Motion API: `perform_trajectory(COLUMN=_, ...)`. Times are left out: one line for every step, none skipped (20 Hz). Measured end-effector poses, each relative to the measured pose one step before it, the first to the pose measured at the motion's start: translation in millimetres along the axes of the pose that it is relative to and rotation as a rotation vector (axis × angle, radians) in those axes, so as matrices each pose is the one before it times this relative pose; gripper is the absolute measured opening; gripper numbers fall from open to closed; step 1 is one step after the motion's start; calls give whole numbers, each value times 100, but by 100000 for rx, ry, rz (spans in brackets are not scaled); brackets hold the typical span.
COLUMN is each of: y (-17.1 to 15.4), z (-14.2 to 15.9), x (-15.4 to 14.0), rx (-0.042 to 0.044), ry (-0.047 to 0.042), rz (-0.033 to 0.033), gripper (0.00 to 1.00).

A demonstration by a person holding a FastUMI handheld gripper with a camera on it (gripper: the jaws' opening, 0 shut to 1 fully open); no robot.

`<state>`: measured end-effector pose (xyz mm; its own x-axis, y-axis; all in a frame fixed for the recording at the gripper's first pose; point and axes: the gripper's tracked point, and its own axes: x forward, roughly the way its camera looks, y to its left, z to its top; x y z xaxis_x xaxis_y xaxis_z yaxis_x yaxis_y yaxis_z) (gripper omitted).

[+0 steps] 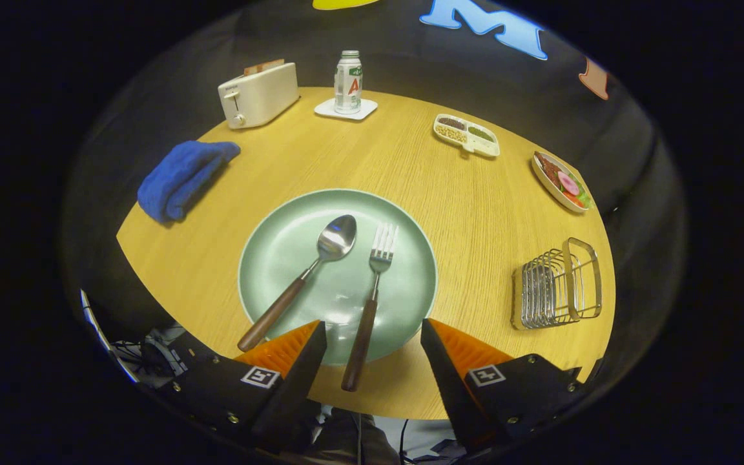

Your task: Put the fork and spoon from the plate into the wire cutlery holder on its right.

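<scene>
**Claw wide over the near rim of the plate, fork handle in the gap**

From my seat at the controls, sweeping left to right across the round wooden table: a folded blue cloth lies at about ten o'clock from the plate, and a white toaster sits beyond it at eleven. At twelve o'clock a bottle stands upright on a white coaster.

The green plate lies just ahead of my fingers. On it the spoon lies on the left, bowl pointing to one o'clock, its brown handle running off the rim at seven. The fork lies just right of it, tines toward twelve, handle overhanging the rim at six.

My gripper stands wide open, gripping nothing; the fork's handle runs through the gap between the fingertips, touching neither.

Farther right, a divided snack tray sits at one o'clock, and a small dish of food at two. The wire cutlery holder sits at three o'clock from the plate, well apart from it.
</scene>
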<state>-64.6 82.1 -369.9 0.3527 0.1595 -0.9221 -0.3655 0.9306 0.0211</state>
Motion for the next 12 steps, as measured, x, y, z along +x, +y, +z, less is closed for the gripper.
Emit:
perform_trajectory(y=566, z=-148, x=262, rx=2199, ry=1247, rz=2784, gripper=89)
perform_trajectory(y=-87, z=136, x=325, rx=1222, ry=2065, rz=-217, gripper=89)
perform_trajectory(y=-233, z=-534, x=409, rx=328, ry=2532, rz=-540, gripper=82)
perform_trajectory(y=-180, z=303, x=406, rx=-736, ry=-154, rz=-1068, gripper=75)
perform_trajectory(y=421, z=633, x=506, rx=-2002, ry=-1794, rz=1348, gripper=75)
perform_trajectory(y=-649, z=547, x=-343, rx=-4338, ry=1398, rz=-3420, gripper=75)
perform_trajectory(y=-576, z=-598, x=-44, rx=-2878, ry=2899, rz=-2203, gripper=50)
perform_trajectory(y=-145, z=-282, x=-24, rx=-1589, ry=3467, rz=-1758, gripper=25)
perform_trajectory(y=488, z=-517, x=965, rx=261, ry=2045, rz=954, gripper=25)
perform_trajectory(y=36, z=-203, x=436, rx=759, ry=1720, rz=-372, gripper=25)
perform_trajectory(y=212, z=72, x=216, rx=650, ry=1771, rz=210, gripper=18)
perform_trajectory(y=190, z=164, x=128, rx=737, ry=863, rz=988, gripper=18)
